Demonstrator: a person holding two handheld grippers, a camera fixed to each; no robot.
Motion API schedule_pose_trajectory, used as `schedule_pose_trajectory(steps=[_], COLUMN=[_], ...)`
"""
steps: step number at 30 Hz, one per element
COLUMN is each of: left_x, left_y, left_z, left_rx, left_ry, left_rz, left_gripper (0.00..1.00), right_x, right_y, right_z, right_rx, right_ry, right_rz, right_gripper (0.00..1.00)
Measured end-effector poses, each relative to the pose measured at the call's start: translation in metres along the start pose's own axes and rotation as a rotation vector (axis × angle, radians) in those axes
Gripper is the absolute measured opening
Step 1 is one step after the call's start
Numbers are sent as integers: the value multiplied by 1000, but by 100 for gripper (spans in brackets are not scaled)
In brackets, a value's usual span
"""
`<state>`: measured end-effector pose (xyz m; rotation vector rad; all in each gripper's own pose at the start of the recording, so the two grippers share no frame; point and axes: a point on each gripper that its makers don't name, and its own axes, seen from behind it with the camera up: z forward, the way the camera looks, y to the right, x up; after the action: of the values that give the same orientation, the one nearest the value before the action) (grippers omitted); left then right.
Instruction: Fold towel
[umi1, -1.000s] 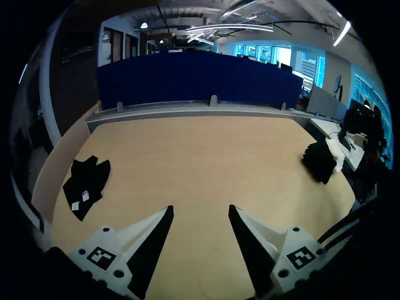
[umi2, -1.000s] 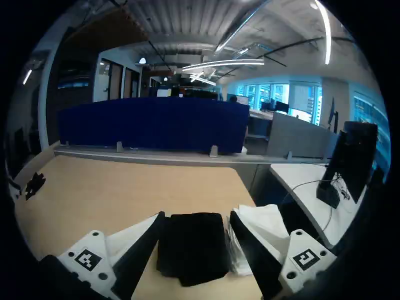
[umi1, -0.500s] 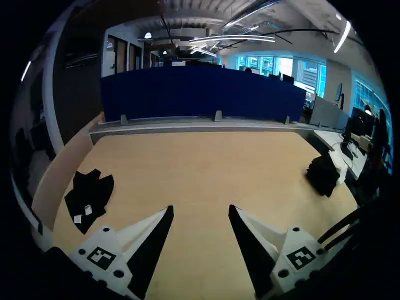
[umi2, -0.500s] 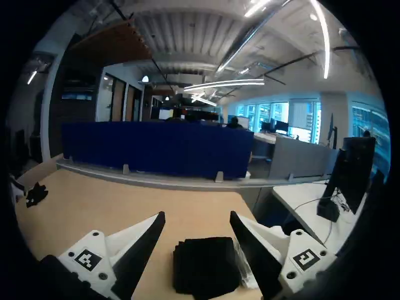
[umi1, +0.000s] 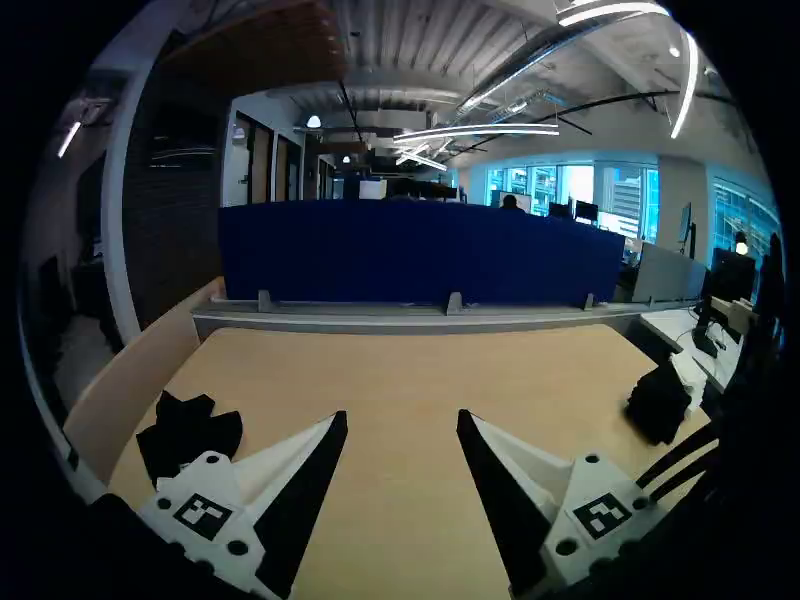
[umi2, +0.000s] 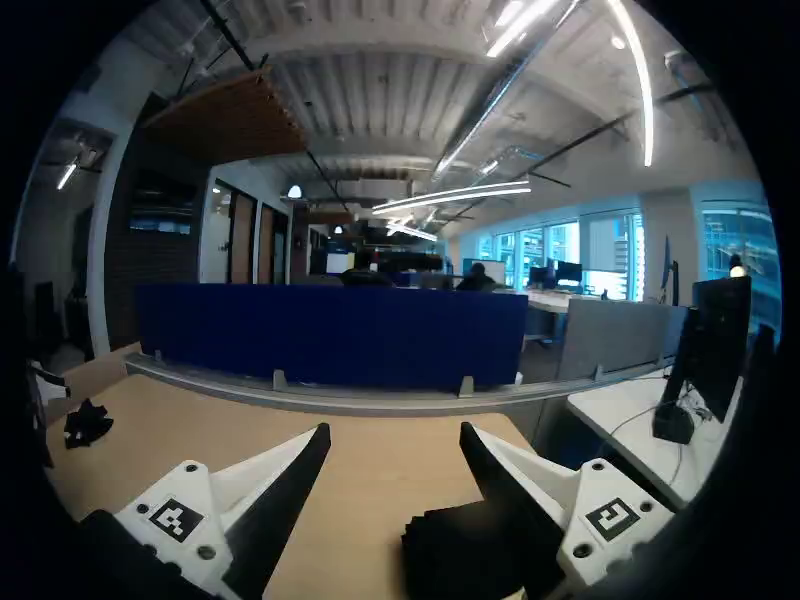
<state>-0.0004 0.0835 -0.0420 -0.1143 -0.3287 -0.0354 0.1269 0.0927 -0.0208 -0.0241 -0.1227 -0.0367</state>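
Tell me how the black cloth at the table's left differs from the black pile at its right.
The left cloth lies crumpled, corners sticking out; the right pile is a compact, layered stack. The left cloth sits by the low side panel; the right pile sits at the open edge, close to the right gripper. Both are black and lie ungripped on the wooden table.

1. No words, numbers or brand names can be read in either view.
2. The left gripper (umi1: 398, 440) carries black-and-white square code patches (umi1: 203, 515) at 7 and 5 o'clock, without letters.
3. The right gripper (umi2: 393, 450) carries like code patches (umi2: 177, 520) at 7 and 5 o'clock.
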Motion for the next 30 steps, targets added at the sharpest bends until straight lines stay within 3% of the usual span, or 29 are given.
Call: schedule_pose_trajectory(steps=[11,30], left_x=[37,43], left_y=[-10,-23], left_z=[4,12], left_rx=[21,41], left_ry=[119,184], left_rz=[11,20], left_gripper=[81,81], right_x=[7,3], right_y=[-47,-73], right_z=[1,7], right_rx=[-6,-19], right_ry=[29,22], right_rz=[23,22], right_gripper=[100,100])
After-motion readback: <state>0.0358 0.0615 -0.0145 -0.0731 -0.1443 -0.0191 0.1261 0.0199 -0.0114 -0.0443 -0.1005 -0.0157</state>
